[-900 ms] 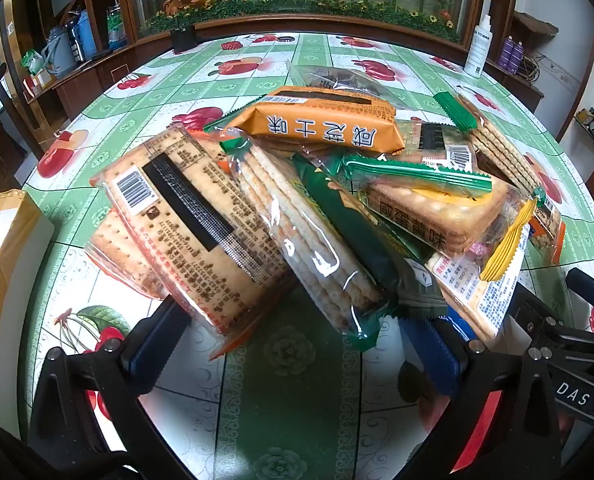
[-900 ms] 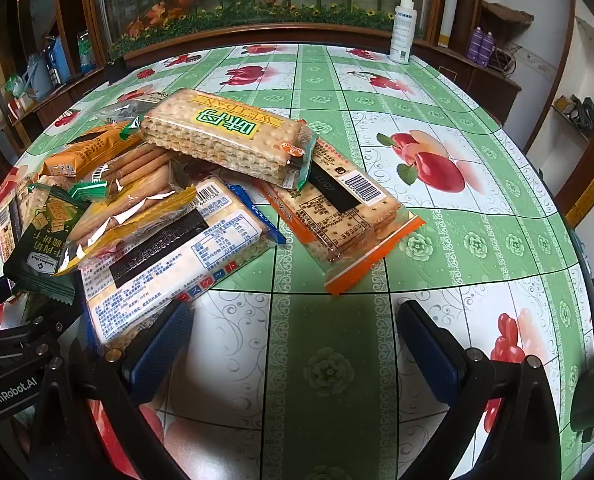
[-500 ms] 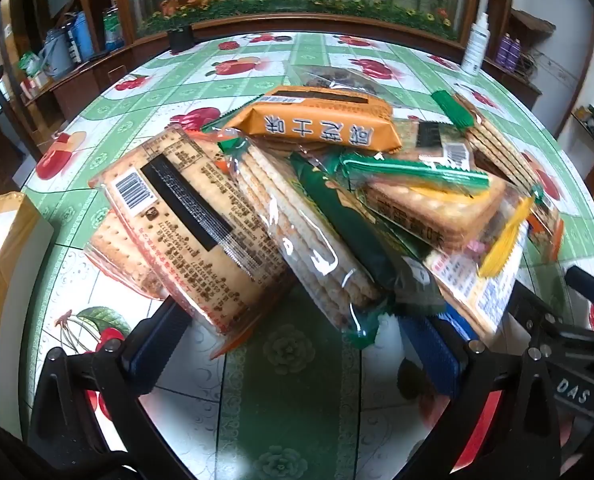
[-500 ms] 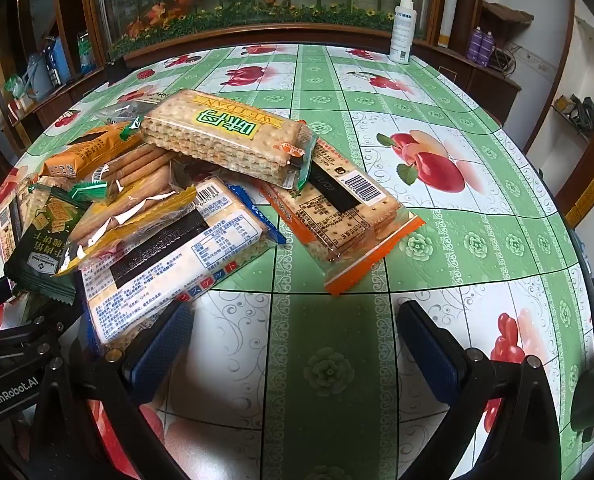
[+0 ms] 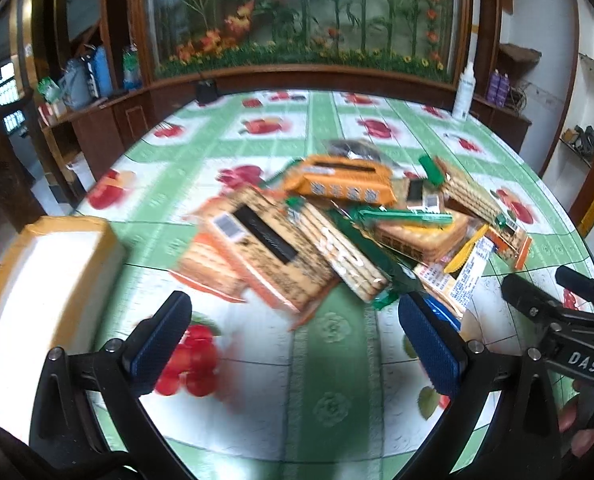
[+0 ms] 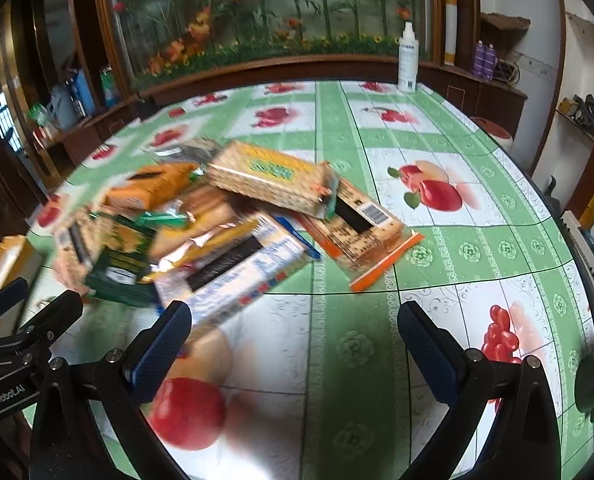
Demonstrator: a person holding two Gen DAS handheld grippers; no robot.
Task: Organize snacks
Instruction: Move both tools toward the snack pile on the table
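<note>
— How are the tongs set, and where are the snacks?

— Both are spread wide with nothing between the pads. The left gripper (image 5: 293, 340) and the right gripper (image 6: 293, 340) are held over bare tablecloth (image 6: 477, 248), just short of the snack pile (image 5: 337, 232), which is heaped in the middle of the round table. A yellow-rimmed box (image 5: 37, 300) is seen at the table's left edge, near the left gripper; it is probably meant as the destination, though that cannot be confirmed.

— Which packet should be taken first?

— An outer one, most likely. The orange-edged cracker pack (image 6: 361, 232) is lying at the pile's right margin, partly under the long cracker pack with the green label (image 6: 273, 180). On the left side, the barcode-labelled cracker pack (image 5: 265, 248) is propped on another packet and overlapped by the biscuit-stick pack (image 5: 345, 256).

— How is a clean grip best made?

— A packet should be approached across its narrow width, with the pads placed on the firm biscuit body rather than the crimped film ends, which would probably slip. The pictures are blurred, so fine overlaps cannot be judged. Light pressure is advised; crackers are easily crushed.
</note>
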